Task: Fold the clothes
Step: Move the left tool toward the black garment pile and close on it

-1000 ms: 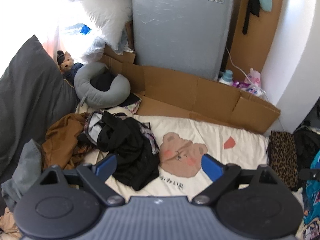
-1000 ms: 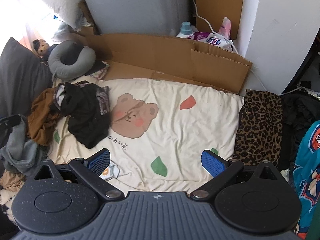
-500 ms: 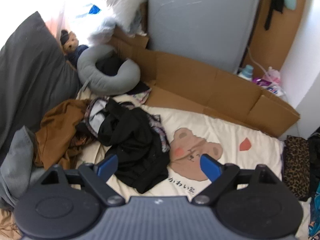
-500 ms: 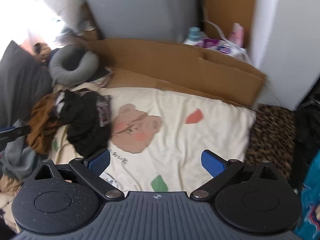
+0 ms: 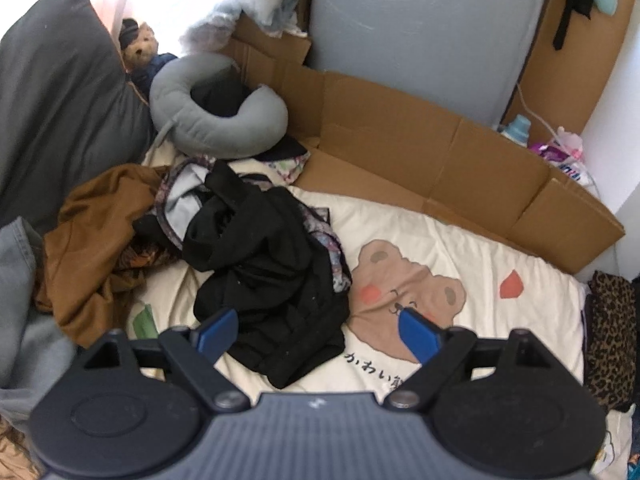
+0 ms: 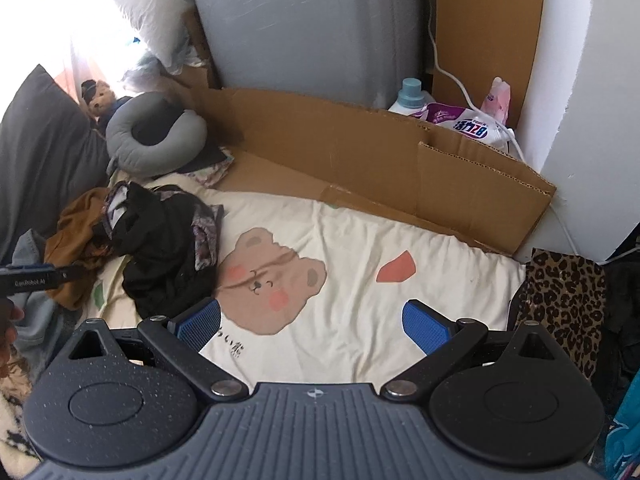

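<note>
The left tongs fill the bottom of the left wrist view, their blue-padded fingers spread wide and released, gripping nothing. Just beyond and between the fingers lies a crumpled black garment, heaped at the centre of the frame on a cream blanket printed with a brown cartoon bear. A patterned purple-and-grey garment is tangled under the black one, and a rumpled mustard-brown garment lies at centre left, touching the pile.

The right tongs sit at the bottom of the right wrist view, also released — blue pads wide apart over bare blanket, holding nothing. In this view the clothes pile is at centre left, and a dark bar of the left tool pokes in from the left edge.

Further out, a grey U-shaped neck pillow rests in the upper left, beside a small brown teddy bear and a large dark grey cushion. A flattened brown cardboard sheet runs behind the blanket — a tall grey panel stands behind that. A leopard-print cloth lies at the right edge.
</note>
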Motion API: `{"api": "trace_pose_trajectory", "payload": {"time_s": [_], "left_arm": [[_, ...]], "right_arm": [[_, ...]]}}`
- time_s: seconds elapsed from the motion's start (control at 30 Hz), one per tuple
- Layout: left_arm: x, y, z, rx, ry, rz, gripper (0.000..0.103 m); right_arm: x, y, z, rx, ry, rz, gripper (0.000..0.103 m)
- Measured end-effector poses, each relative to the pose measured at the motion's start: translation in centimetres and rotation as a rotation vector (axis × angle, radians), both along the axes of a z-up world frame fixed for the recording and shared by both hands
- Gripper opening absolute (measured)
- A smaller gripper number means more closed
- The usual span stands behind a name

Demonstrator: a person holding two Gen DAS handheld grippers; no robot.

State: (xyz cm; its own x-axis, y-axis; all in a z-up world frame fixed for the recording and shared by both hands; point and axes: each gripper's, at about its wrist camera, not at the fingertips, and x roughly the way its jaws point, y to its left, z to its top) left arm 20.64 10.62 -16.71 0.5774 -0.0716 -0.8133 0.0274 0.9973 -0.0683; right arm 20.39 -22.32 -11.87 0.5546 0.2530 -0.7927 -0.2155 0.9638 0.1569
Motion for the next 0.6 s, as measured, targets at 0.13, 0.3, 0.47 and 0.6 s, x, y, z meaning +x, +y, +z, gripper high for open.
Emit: {"api": "trace_pose_trajectory", "payload": {"time_s": [0.13, 0.3, 0.47, 0.6], "left_arm": [[0.5, 0.2, -2.0, -0.006, -0.007, -0.001, 0.089], [1.2, 0.6, -4.3, -0.020, -0.014, 0.006, 0.089], [1.6, 1.0, -6.5, -0.038, -0.024, 0.007, 0.089], [1.8, 1.0, -8.7, -0.038, -0.011, -0.010, 0.089]], "right_arm": [[0.0, -0.3, -1.6, 0.019, -0.043, 0.003, 0.100], [0.1, -0.2, -4.3, 0.045, -0.041, 0.012, 0.100], [0.1, -0.5, -7.1, 0.069, -0.038, -0.007, 0.100], [0.1, -0.3, -9.1, 0.044, -0.040, 0.008, 0.100]]}}
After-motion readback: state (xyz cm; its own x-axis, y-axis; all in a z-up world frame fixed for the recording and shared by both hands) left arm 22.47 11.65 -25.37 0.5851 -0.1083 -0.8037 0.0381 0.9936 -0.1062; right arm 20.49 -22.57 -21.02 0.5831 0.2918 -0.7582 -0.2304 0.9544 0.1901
